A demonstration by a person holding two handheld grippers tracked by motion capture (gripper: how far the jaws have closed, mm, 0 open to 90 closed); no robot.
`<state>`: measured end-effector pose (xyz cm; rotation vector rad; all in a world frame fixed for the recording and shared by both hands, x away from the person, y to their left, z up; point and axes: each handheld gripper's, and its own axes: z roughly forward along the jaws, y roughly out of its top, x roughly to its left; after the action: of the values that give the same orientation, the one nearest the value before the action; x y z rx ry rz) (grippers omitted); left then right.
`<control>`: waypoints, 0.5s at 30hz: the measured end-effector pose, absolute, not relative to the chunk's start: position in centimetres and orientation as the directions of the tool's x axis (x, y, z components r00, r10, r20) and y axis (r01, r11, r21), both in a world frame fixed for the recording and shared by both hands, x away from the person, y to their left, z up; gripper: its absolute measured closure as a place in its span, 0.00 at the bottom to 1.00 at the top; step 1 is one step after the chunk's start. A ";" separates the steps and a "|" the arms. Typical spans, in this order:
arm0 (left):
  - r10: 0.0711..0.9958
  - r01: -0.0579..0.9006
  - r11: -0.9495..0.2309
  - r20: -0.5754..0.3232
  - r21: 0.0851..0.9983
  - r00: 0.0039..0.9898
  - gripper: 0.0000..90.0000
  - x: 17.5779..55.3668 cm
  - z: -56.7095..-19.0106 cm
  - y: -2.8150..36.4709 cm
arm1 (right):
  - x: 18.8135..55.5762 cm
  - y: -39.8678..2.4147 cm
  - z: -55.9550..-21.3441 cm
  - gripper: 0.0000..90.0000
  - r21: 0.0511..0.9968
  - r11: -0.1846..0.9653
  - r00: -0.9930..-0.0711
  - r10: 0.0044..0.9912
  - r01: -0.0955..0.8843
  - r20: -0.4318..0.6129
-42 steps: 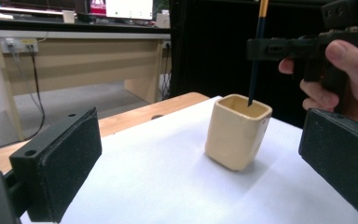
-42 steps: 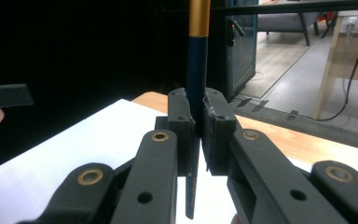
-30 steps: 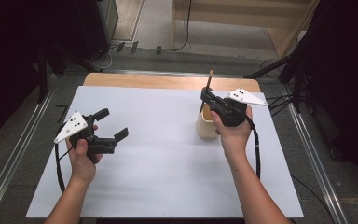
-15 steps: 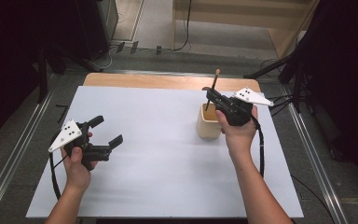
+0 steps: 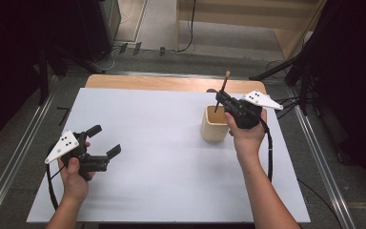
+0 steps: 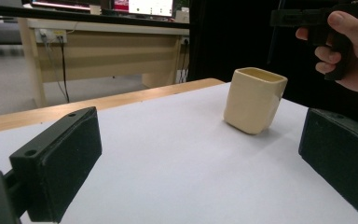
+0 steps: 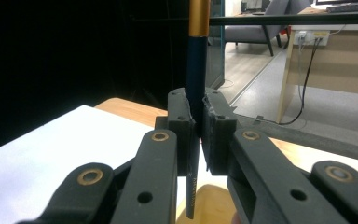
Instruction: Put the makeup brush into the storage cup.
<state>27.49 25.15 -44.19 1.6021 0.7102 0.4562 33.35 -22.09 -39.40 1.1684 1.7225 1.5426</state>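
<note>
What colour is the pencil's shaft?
Dark blue, gold band higher up; clearest in the right gripper view.

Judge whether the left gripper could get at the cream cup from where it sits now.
Probably yes. The left gripper is open, and bare white table lies between it and the cup. The right gripper, shut on a pencil, hovers above the cup's mouth, so approach from the side.

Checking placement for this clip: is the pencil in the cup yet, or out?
Out. The right gripper holds the pencil upright above the cup; its lower tip hangs over the cup's opening.
</note>
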 end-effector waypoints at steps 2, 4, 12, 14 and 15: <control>0.677 0.182 -0.051 -0.100 0.982 0.729 0.00 27.3 -44.3 25.4 | 33.4 -22.2 -39.5 0.94 0.969 -0.032 -0.471 0.869 0.245 0.148; 0.681 0.185 -0.050 -0.102 0.982 0.726 0.00 27.2 -44.4 25.6 | 33.4 -22.3 -39.7 0.94 0.969 -0.031 -0.470 0.870 0.246 0.148; 0.692 0.190 -0.062 -0.095 0.980 0.716 0.00 26.7 -44.8 26.4 | 33.5 -22.9 -40.8 0.94 0.962 -0.027 -0.449 0.881 0.271 0.151; 0.693 0.191 -0.058 -0.098 0.980 0.714 0.00 26.7 -44.9 26.5 | 33.5 -23.0 -41.1 0.94 0.963 -0.029 -0.447 0.882 0.268 0.151; 0.695 0.193 -0.055 -0.101 0.980 0.712 0.00 26.7 -44.9 26.5 | 33.5 -23.0 -41.2 0.94 0.962 -0.027 -0.445 0.883 0.272 0.150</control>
<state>26.66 26.47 -44.89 1.6090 0.7358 0.4754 33.54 -23.03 -41.21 1.2101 1.7260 1.4997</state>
